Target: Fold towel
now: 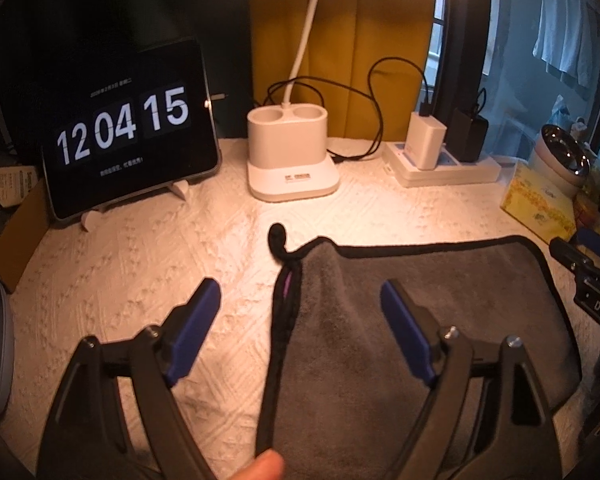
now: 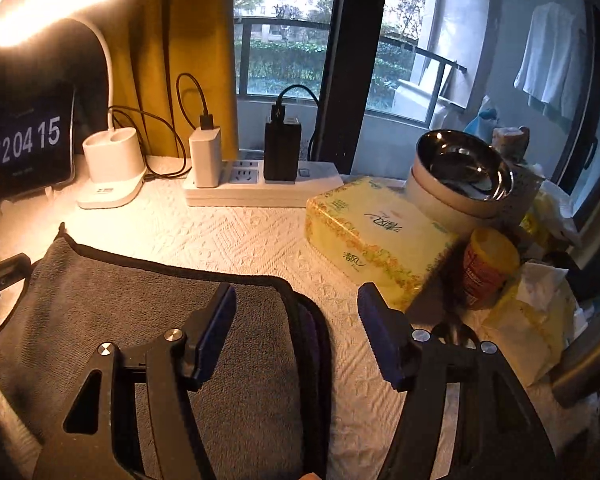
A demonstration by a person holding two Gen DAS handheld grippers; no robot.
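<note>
A grey towel (image 1: 428,304) with black trim lies folded flat on the white quilted table cover (image 1: 140,280). It also shows in the right wrist view (image 2: 140,312). A black hanging loop (image 1: 278,236) sticks out at its far left corner. My left gripper (image 1: 300,304) is open and empty, its jaws straddling the towel's left edge. My right gripper (image 2: 296,312) is open and empty over the towel's right folded edge. The right gripper's tip shows at the right rim of the left wrist view (image 1: 580,268).
A tablet clock (image 1: 132,128) stands at the back left. A white lamp base (image 1: 290,152) and a power strip with chargers (image 2: 260,184) stand at the back. A yellow tissue pack (image 2: 376,240), a steel bowl (image 2: 460,172) and a jar (image 2: 488,268) crowd the right.
</note>
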